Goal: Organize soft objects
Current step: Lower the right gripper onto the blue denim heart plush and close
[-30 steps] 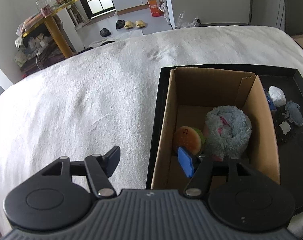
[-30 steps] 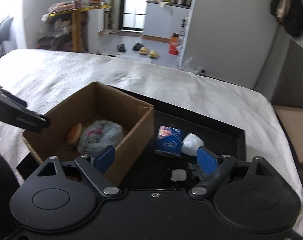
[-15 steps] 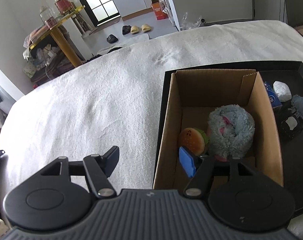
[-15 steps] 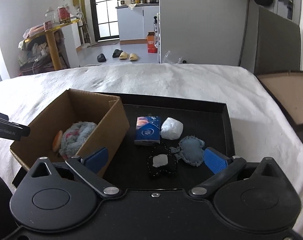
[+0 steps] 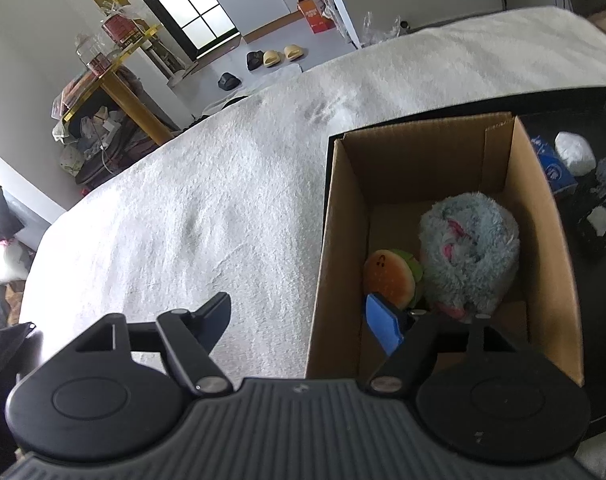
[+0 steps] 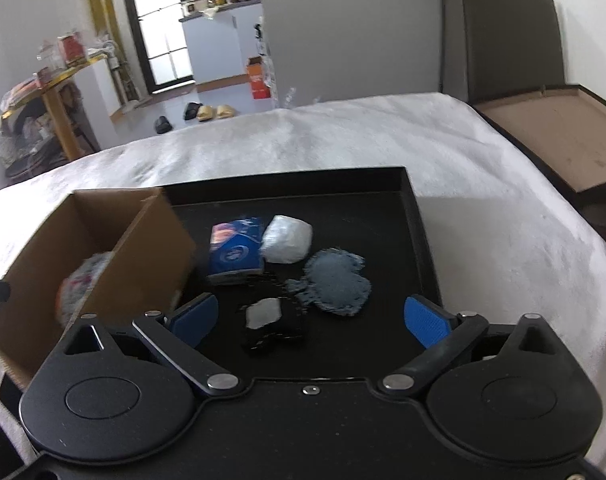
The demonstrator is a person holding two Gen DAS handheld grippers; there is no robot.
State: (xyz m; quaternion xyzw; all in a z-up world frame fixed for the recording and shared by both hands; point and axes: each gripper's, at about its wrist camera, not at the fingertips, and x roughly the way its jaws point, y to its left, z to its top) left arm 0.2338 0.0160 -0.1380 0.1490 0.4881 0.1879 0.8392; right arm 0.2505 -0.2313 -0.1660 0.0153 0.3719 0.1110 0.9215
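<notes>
An open cardboard box [image 5: 543, 240] stands on a black tray [image 6: 383, 216] and holds a fluffy blue-pink plush [image 5: 469, 248] and a burger plush [image 5: 389, 276]. My left gripper [image 5: 301, 316] hovers at the box's near left corner; its jaws are opening and empty, one finger over the bed, one over the box. Beside the box lie a blue tissue pack [image 6: 235, 250], a white soft bundle [image 6: 287, 238], a blue-grey fuzzy piece [image 6: 335, 280] and a black piece with a white patch [image 6: 271, 320]. My right gripper [image 6: 309, 318] hangs wide over the black piece; its jaws are closing without touching it.
The tray rests on a bed under a white fuzzy blanket [image 5: 223, 200]. A brown panel [image 6: 563, 140] lies off the bed's right side. Slippers [image 6: 207, 112] sit on the floor beyond, next to a cluttered yellow-framed shelf [image 5: 115, 92].
The right gripper rolled and came closer to the loose items on the tray, so they now sit between its fingers. The left view tilted slightly and its jaws spread a little.
</notes>
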